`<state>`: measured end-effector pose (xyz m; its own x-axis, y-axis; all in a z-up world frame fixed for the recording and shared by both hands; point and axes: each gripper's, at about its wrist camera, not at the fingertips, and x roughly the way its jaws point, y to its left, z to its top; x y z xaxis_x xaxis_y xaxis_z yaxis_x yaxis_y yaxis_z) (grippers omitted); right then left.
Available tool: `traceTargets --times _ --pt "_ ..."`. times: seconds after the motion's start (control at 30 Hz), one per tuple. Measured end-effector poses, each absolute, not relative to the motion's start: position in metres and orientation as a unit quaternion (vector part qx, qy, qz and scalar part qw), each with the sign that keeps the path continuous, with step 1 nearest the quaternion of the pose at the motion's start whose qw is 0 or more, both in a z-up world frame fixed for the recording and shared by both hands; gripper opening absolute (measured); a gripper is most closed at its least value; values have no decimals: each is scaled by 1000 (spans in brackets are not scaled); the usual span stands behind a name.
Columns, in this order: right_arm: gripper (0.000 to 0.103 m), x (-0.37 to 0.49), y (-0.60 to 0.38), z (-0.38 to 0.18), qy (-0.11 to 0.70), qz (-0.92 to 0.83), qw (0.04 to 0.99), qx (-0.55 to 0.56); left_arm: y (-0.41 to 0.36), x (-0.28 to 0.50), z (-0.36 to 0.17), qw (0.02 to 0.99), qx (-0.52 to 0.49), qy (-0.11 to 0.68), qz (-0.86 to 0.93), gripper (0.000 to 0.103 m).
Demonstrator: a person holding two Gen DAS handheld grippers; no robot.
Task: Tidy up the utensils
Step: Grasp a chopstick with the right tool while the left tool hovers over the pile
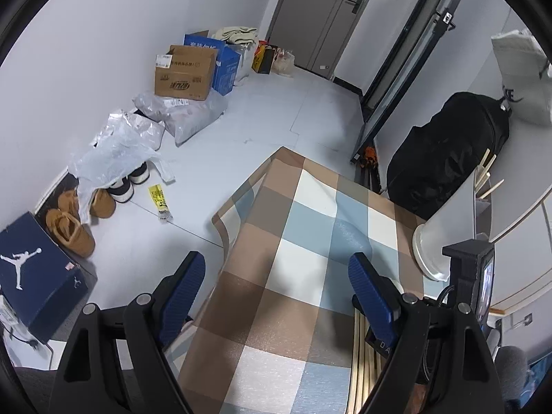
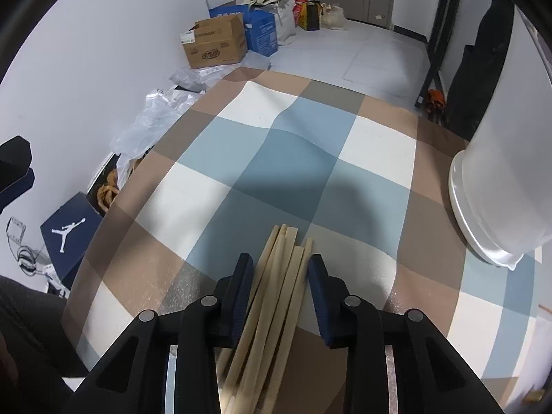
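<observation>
Several pale wooden chopsticks (image 2: 276, 286) lie in a bundle on the checked tablecloth (image 2: 283, 158), between the two blue pads of my right gripper (image 2: 281, 264). The jaws stand a little apart on either side of the bundle and I cannot tell whether they press it. A tall white holder (image 2: 500, 179) stands at the table's right; in the left wrist view (image 1: 445, 231) chopsticks (image 1: 484, 172) stick out of its top. My left gripper (image 1: 276, 269) is open and empty above the table's left edge. The right gripper's black body (image 1: 469, 276) and more chopsticks (image 1: 362, 362) show at the right there.
The floor to the left holds a dark blue shoe box (image 1: 38, 269), brown shoes (image 1: 72, 224), plastic bags (image 1: 117, 145) and cardboard boxes (image 1: 186, 72). A black bag (image 1: 448, 158) leans by the table's far right. A door (image 1: 327, 17) is at the back.
</observation>
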<state>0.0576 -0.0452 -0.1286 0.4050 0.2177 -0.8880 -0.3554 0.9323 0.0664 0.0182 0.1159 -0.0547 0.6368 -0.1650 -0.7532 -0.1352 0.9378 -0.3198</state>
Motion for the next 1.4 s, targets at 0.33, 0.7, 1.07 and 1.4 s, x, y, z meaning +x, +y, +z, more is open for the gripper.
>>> traceTargets --times 0.33,0.7,1.07,1.4 --pt "8 56 -61 -116 505 174 845 -21 114 21 -58 882 -179 436 -9 82" --pt "8 52 -86 -90 479 198 854 42 95 25 -61 882 -147 447 -16 82" --pt "11 62 -108 -117 534 180 825 49 81 29 -69 874 -129 469 -19 82" --pt "5 56 -113 -126 539 188 821 34 72 31 -71 872 -118 474 -23 82"
